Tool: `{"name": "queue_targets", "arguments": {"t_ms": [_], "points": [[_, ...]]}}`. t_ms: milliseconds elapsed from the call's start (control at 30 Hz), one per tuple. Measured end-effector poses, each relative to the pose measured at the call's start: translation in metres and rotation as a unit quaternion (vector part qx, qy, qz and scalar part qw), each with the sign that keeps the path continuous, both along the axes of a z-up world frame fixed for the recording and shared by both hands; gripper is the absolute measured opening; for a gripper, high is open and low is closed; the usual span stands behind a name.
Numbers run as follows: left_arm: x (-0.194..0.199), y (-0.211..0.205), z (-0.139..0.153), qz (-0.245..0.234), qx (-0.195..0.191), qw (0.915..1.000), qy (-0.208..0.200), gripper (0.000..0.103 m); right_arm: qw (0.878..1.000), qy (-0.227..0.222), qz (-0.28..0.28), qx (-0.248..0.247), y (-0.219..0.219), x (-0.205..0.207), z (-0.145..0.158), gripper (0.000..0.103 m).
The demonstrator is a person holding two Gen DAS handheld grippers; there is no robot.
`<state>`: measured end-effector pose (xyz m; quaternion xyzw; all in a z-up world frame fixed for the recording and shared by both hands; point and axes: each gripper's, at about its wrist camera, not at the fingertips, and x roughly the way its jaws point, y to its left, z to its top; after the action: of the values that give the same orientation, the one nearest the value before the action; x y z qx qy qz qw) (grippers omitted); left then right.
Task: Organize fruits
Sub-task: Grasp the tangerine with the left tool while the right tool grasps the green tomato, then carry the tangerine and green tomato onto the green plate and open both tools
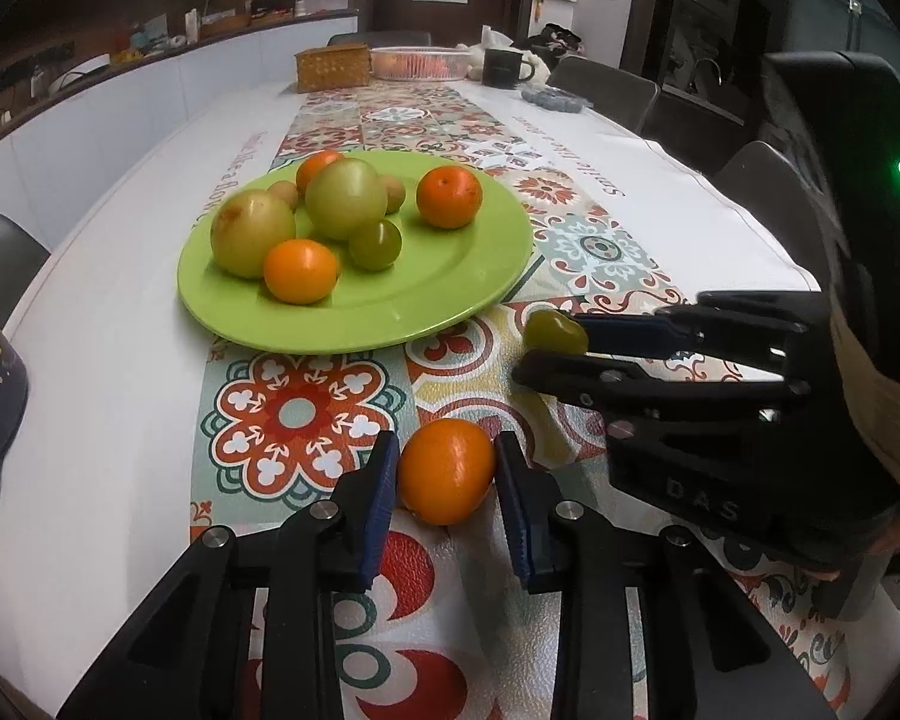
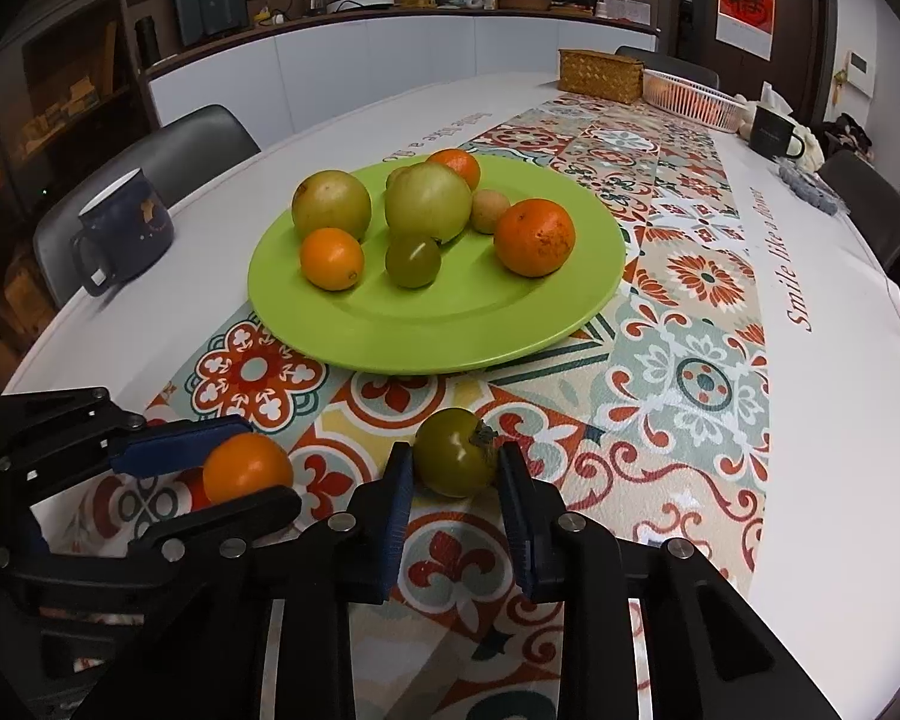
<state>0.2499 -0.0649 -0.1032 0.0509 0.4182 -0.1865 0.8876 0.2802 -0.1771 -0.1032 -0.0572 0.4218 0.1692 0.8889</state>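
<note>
Left wrist view: beyond our tongs, the green plate (image 1: 450, 312) carries two big green fruits, three oranges, a small green tomato and two small brownish fruits. Our left gripper (image 1: 447, 468) is clamped on an orange (image 1: 446, 471) on the tablecloth; our right gripper (image 2: 455, 462) pinches a green tomato (image 2: 453, 451).

Dark chairs (image 2: 150, 138) round table (image 2: 840, 312), white cabinets (image 2: 390, 54) behind (dim rm).
</note>
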Motion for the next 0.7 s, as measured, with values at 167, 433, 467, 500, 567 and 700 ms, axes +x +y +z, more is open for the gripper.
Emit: {"name": "queue_targets", "arguments": {"t_ms": [167,433,467,500,567,700], "points": [[-0.004,0.002,0.008,0.008,-0.006,0.9999,-0.008,0.032,1.000,-0.008,-0.008,0.003,-0.005,-0.013,0.007,0.029],[-0.019,0.008,0.024,0.021,-0.014,0.9995,-0.019,0.032,1.000,-0.024,-0.015,0.009,-0.006,-0.034,0.026,0.029],[-0.023,0.009,0.027,0.022,-0.015,0.9994,-0.021,0.032,0.999,-0.027,-0.016,0.011,-0.007,-0.038,0.029,0.029],[-0.026,0.010,0.030,0.023,-0.015,0.9994,-0.024,0.032,0.999,-0.029,-0.017,0.013,-0.007,-0.040,0.031,0.029],[-0.031,0.011,0.034,0.023,-0.015,0.9993,-0.027,0.032,0.999,-0.032,-0.018,0.016,-0.007,-0.046,0.036,0.029],[-0.041,0.013,0.044,0.025,-0.016,0.9989,-0.037,0.032,0.999,-0.039,-0.018,0.021,-0.006,-0.056,0.045,0.029]]}}
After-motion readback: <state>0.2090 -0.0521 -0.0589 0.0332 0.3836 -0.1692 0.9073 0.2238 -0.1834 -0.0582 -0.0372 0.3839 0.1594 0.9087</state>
